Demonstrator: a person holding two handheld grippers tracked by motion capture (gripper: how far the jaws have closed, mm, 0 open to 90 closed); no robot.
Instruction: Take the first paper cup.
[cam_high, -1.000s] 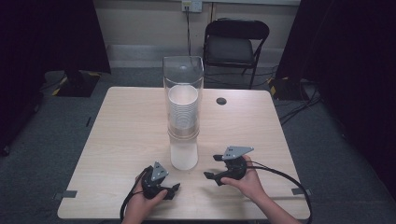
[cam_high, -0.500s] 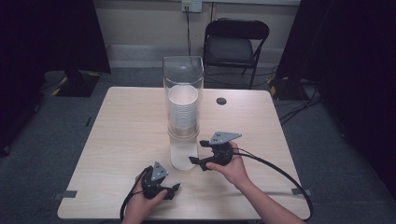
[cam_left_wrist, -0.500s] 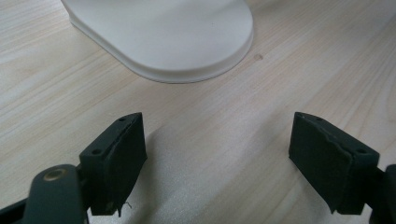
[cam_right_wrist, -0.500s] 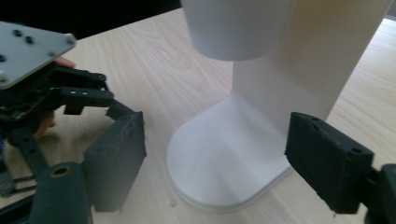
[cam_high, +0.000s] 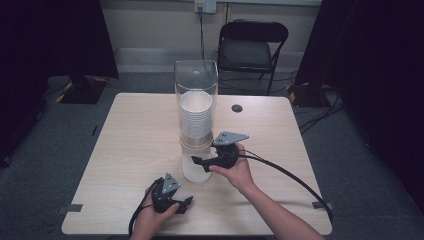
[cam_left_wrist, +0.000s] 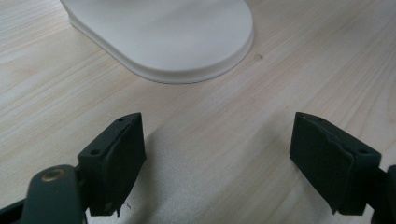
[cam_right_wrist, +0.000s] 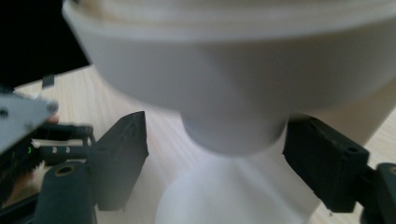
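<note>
Right gripper (cam_high: 197, 161): held in the person's right hand (cam_high: 235, 170) at the lower part of the cup dispenser (cam_high: 196, 120); its jaws have just been closing, yet stand apart on either side of the white cup (cam_right_wrist: 233, 126) that hangs from the dispenser's mouth, one pad (cam_right_wrist: 123, 154) clear of the cup, the other just beside its wall, contact not certain.

Table (cam_high: 125, 150): light wood top, bearing everything listed below.

Cup dispenser: tall clear tube, upright near the table's middle, on a white base (cam_left_wrist: 163, 37); a stack of white cups (cam_high: 195, 117) sits inside its middle section.

Left gripper (cam_high: 186, 202): held in the person's left hand (cam_high: 152, 220) at the near edge of the table, jaws wide apart with bare wood between them, pointing toward the dispenser's base, which lies a little way ahead, untouched.

White cup: lowest of the stack, bottom end protruding below the tube, above the base.

Black round disc (cam_high: 237, 108): on the table's far side, well apart from both grippers.
</note>
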